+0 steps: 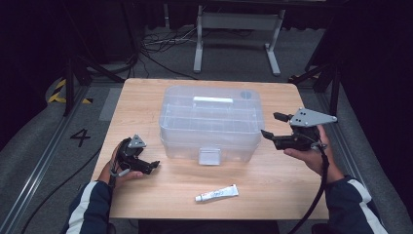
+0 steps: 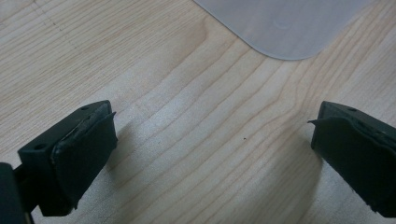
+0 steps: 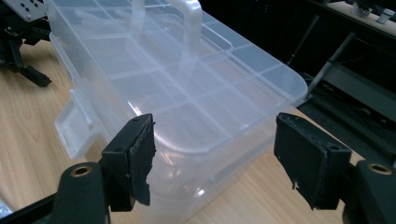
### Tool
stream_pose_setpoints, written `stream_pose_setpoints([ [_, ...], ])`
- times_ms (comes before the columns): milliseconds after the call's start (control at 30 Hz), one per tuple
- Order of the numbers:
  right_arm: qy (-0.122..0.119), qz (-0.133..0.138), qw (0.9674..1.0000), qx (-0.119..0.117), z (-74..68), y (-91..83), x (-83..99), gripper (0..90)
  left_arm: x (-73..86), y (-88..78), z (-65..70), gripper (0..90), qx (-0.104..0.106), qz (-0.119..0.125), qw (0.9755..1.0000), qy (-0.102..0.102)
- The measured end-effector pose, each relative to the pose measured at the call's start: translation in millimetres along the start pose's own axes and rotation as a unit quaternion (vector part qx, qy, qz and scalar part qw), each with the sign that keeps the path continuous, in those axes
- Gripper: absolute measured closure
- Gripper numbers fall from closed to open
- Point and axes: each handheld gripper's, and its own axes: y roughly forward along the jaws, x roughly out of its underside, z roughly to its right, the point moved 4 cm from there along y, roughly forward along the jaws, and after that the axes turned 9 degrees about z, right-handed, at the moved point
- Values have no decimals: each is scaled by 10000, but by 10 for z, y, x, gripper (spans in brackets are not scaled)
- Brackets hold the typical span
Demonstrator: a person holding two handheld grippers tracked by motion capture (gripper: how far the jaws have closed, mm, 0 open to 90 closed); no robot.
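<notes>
- The right tool (image 1: 272,125) is held jaws apart, empty, just beside the clear compartment box (image 1: 209,122).
- The left tool (image 2: 212,140) is rested wide apart on the worktop (image 1: 146,97).

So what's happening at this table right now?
A person holds a two-jaw gripper in each hand at a wooden table. The right gripper hovers open beside the right end of a clear plastic compartment box with a handle on its lid, touching nothing. The left gripper sits open, low over bare wood near the box's left front corner. A small white tube lies untouched near the front edge. The box's front latch looks closed.
</notes>
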Motion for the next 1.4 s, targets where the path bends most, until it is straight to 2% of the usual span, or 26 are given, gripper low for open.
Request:
stream_pose_setpoints([
  [100, -16, 12, 10000, -94, -3, 83, -83, 301, 0, 0, 0, 4, -2, 0, 10000, 0],
  [267, -136, -55, 9998, -123, -10, 203, -197, 308, 0, 0, 0, 4, -2, 0, 10000, 0],
  [567, -159, -191, 9993, -289, 6, 430, -337, 359, 1, -4, 15, 7, -40, -5, 10000, -67],
  [700, -197, -299, 9986, -401, 0, 581, -415, 393, -13, -20, 24, 27, -123, -45, 9999, -56],
  [733, -219, -358, 9982, -433, -5, 625, -437, 397, -18, -27, 34, 57, -97, -42, 9999, -93],
  [767, -206, -391, 9979, -469, -13, 651, -450, 400, -29, -39, 44, 101, -70, 20, 9999, -75],
  [800, -232, -417, 9976, -504, -24, 695, -470, 402, -39, -50, 54, 187, -5, 46, 10000, -40],
  [833, -266, -459, 9972, -532, -32, 729, -485, 403, -57, -64, 60, 209, 34, 79, 10000, -31],
  [900, -251, -524, 9964, -611, -50, 806, -515, 405, -99, -82, 89, 153, 86, 190, 9997, -92],
  [933, -275, -561, 9961, -624, -56, 840, -526, 408, -134, -94, 119, 179, 116, 265, 9996, -66],
  [1000, -272, -614, 9958, -620, -61, 911, -546, 424, -205, -109, 166, 156, 130, 374, 9992, -5],
  [1067, -258, -649, 9954, -662, -67, 952, -557, 428, -248, -118, 185, 172, 156, 461, 9988, 66],
  [1167, -232, -769, 9943, -704, -81, 1049, -569, 461, -411, -105, 261, 159, 318, 696, 9970, 130],
  [1200, -244, -848, 9935, -715, -92, 1096, -568, 467, -463, -87, 280, 164, 313, 759, 9965, 166],
  [1400, -330, -1109, 9909, -690, -148, 1249, -577, 517, -597, 0, 318, 159, 365, 881, 9951, 251],
])
